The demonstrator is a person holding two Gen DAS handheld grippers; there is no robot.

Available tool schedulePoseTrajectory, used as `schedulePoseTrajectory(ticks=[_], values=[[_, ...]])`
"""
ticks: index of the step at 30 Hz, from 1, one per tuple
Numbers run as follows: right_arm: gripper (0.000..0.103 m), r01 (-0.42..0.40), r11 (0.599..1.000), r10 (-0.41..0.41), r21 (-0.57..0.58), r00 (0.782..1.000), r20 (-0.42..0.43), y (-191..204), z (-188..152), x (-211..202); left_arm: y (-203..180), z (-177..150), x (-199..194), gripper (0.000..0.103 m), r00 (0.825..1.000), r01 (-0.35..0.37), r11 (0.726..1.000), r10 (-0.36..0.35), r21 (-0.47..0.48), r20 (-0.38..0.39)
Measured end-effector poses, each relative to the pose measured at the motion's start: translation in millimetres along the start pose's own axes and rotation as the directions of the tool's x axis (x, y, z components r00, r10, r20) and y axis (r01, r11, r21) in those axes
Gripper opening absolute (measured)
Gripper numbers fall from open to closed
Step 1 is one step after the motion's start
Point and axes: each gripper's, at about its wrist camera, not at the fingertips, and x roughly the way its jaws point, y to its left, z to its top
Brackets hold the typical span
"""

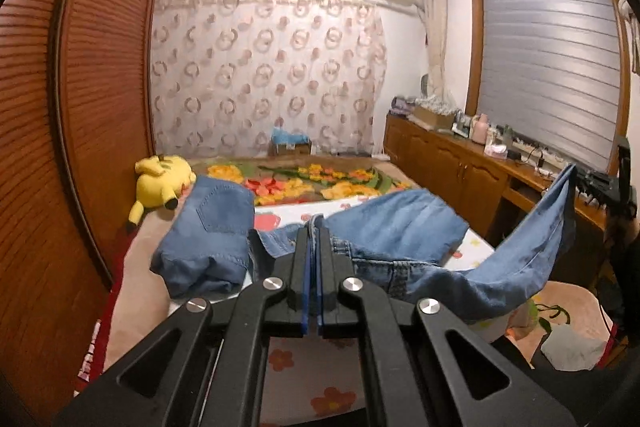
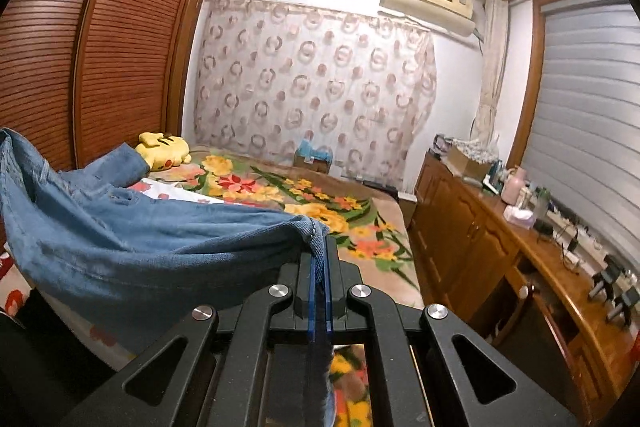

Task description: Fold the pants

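Note:
Blue denim pants (image 1: 392, 227) hang lifted above the bed. My left gripper (image 1: 314, 227) is shut on a seam edge of the pants near the waist. The back-pocket part (image 1: 216, 223) droops to the left. One end of the fabric stretches up to the far right, where the right gripper (image 1: 576, 171) pinches it. In the right wrist view my right gripper (image 2: 320, 239) is shut on a hem corner of the pants (image 2: 152, 239), which sag to the left over the bed.
The bed has a floral blanket (image 1: 312, 179) and a white flowered sheet (image 1: 280, 359). A yellow plush toy (image 1: 164, 183) lies by the louvered wardrobe (image 1: 80, 107) on the left. A wooden sideboard (image 2: 500, 247) with clutter runs along the right wall.

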Motion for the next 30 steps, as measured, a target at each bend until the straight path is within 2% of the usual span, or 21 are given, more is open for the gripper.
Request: schedulePoseTrajectory(ticks=[4,12,20,24,30], values=[[0.002,0.005,0.999,-0.006,-0.052,1.000,-0.016,8,0,39,11,-6,53,0.002,0.998,-0.020,1.000,0.020,-0.006,-0.066],[0.002,0.029,0.994,-0.036,-0.107,0.997,-0.067,4,32,135,36,14,137,0.002,0.993,-0.077,0.997,0.075,-0.016,-0.096],[0.002,0.049,0.997,-0.054,-0.051,0.994,-0.098,-4,59,194,58,44,194,0.002,0.989,-0.104,0.994,0.101,-0.024,-0.105],[0.002,0.046,0.998,-0.051,-0.036,0.987,-0.151,-3,57,227,64,45,224,0.002,0.984,-0.109,0.994,0.105,-0.020,-0.144],[0.002,0.056,0.998,-0.063,-0.039,0.979,-0.193,0,75,261,73,47,264,0.002,0.977,-0.122,0.992,0.115,-0.028,-0.178]])
